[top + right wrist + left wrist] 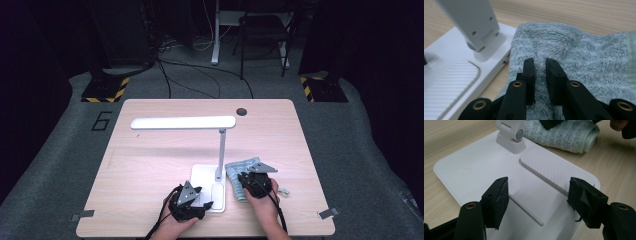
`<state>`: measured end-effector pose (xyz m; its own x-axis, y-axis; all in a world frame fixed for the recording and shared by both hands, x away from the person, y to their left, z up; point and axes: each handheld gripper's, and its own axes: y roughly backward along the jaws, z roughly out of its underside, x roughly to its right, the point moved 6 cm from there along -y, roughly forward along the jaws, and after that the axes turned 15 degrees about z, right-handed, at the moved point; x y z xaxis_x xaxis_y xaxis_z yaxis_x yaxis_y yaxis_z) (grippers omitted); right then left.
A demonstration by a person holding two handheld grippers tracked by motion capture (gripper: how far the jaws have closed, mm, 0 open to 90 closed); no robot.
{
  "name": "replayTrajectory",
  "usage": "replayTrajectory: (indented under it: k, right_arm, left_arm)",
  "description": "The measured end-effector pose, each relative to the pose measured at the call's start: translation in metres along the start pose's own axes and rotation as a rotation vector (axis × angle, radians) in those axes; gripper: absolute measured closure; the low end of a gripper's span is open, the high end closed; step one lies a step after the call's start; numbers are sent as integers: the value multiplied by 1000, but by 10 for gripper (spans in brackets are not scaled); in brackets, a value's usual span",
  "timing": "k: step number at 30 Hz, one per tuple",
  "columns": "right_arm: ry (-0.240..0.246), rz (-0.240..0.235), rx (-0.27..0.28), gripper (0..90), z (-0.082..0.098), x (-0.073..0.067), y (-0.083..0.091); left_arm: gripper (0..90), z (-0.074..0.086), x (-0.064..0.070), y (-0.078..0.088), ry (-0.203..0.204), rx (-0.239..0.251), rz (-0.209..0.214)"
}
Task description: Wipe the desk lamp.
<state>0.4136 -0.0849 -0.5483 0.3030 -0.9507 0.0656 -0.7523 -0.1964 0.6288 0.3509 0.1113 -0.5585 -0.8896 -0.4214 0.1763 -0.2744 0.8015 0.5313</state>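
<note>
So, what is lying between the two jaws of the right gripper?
In the right gripper view, a fold of the pale blue towel sits pinched between the nearly closed jaws of the right gripper.

Under the right gripper (pixel 540 65) lay a fluffy, matt cloth towel (pixel 584 55); beside it, the lamp base (pixel 486 167) was smooth, slightly glossy plastic on a wood-grain table (pixel 150 170).

Folded towel (pixel 584 57) runs past the right gripper view's edges; the hand-held gripper (pixel 256 181) covers its middle in the high view.
</note>
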Motion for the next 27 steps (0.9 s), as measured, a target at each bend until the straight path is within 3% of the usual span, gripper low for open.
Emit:
replayTrajectory:
  k: [4, 5, 10, 19, 27]
  right_arm:
    - [1, -10, -10, 781, 2, -13, -3]
    - [-20, -22, -14, 781, 3, -17, -2]
    - [13, -11, -8, 789, 8, -30, 3]
    - [20, -67, -26, 803, 17, -35, 15]
    - [90, -98, -30, 803, 31, -43, 34]
  left_arm:
    - [329, 0, 0, 0, 0, 0, 0]
    - [328, 0, 0, -1, 3, 1, 0]
    - [328, 0, 0, -1, 1, 1, -2]
    - [331, 0, 0, -1, 2, 2, -6]
    - [334, 0, 0, -1, 2, 1, -8]
